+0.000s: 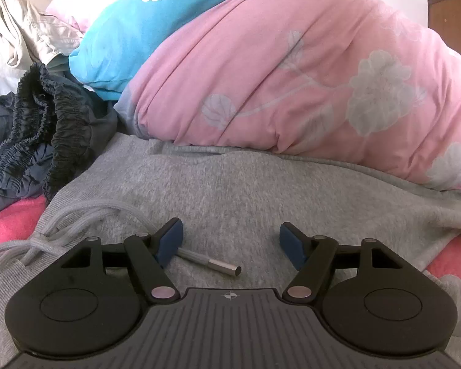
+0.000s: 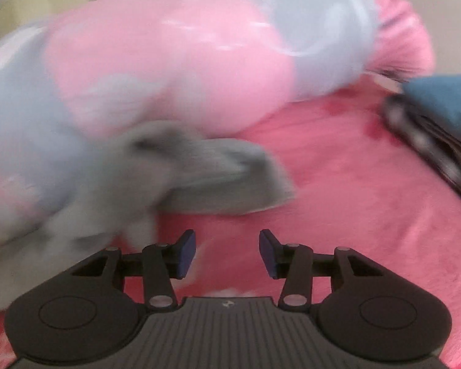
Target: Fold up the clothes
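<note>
The grey sweatshirt (image 1: 230, 184) is lying spread on the bed, its far hem tucked against the rolled pink quilt (image 1: 292, 67) that is occupying the bed's far side. The left gripper (image 1: 230, 244) is hovering low over the grey fabric with its fingers (image 1: 170, 240) standing apart and gripping nothing; the metal-tipped drawcord (image 1: 212, 263) is lying loose between them. The right gripper (image 2: 227, 252) is also showing parted fingers with nothing between them, poised above the bare pink bed cover (image 2: 353, 200). In the right wrist view (heavily blurred) a grey sleeve (image 2: 224, 172) is trailing out from the garment toward the middle of the bed.

Risks, as judged from here:
- The left fingers are sitting astride the cord; closing now would likely be pinching the cord rather than the cloth, dragging the hood opening askew.
- The hem is pressing under the quilt, so any pull could be snagging there and bunching the fold.
- The dark shorts (image 1: 43, 123) are crowding the bed's left edge and may be getting swept along.
- The blur is leaving the sleeve's exact lie uncertain.
</note>
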The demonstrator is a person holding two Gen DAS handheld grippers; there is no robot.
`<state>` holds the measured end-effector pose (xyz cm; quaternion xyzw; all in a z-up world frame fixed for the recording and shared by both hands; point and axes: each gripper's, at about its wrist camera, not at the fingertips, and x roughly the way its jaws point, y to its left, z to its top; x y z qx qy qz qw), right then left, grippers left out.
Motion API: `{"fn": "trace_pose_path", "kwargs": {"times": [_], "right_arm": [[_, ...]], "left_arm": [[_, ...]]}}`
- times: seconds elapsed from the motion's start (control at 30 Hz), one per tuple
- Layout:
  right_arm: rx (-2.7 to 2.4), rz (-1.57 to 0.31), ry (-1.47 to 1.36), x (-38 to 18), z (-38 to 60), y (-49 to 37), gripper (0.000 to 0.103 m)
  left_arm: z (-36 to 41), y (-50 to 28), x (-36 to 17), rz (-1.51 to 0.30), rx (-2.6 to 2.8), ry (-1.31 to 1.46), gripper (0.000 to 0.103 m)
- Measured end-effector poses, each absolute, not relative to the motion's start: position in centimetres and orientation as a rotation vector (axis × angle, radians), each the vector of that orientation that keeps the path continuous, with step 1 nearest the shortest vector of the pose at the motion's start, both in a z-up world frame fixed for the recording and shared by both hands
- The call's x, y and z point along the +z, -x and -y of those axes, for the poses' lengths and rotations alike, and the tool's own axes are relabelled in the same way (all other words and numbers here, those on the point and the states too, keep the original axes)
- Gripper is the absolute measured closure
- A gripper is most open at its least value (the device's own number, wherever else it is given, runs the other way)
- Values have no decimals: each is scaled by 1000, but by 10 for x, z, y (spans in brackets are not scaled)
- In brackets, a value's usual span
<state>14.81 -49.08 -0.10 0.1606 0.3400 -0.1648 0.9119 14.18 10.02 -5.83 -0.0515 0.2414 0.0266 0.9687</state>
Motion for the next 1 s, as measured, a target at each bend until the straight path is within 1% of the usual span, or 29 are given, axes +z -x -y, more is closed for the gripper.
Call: {"fn": "trace_pose_path", "kwargs": {"times": [0.13,0.23,0.3,0.33,0.4,0.43,0.5,0.53,0.57,0.6,0.63,0.7,0.77,1.0], "right_arm": [[-275,-614,-316,-8,481,-135,55],[-336,-562,-183,-8,470,-130,55],[-368,-533,-152,-11,480,-130,47],[-379,-530,-143,-14,486,-134,39],[-364,-528,-98,-17,493,-145,34],[-346,-543,-60,-18,493,-153,30],[-320,-580,-65,-26,501,-173,30],[-303,-592,-115,-29,509,-180,36],[-286,-592,-170,-29,517,-184,61],[-274,-577,-211,-27,521,-182,77],[-261,-561,-253,-24,525,-180,91],[-236,-530,-331,-19,533,-175,91],[-219,-494,-337,-3,528,-161,92],[-128,-336,-304,103,502,-94,92]], "left_arm": [[-100,-142,-60,-487,57,96,32],[-98,-142,-60,-490,61,82,31],[-96,-142,-61,-491,63,75,31],[-96,-142,-61,-492,64,72,30],[-96,-142,-61,-493,66,67,30],[-95,-142,-61,-493,69,63,30],[-93,-143,-61,-494,74,54,30],[-92,-143,-61,-495,77,49,30],[-92,-143,-61,-495,78,47,30],[-91,-143,-61,-495,80,45,30],[-91,-143,-61,-495,80,46,30],[-91,-143,-61,-494,79,48,30],[-92,-142,-61,-493,76,51,30],[-94,-141,-61,-482,65,74,30]]}}
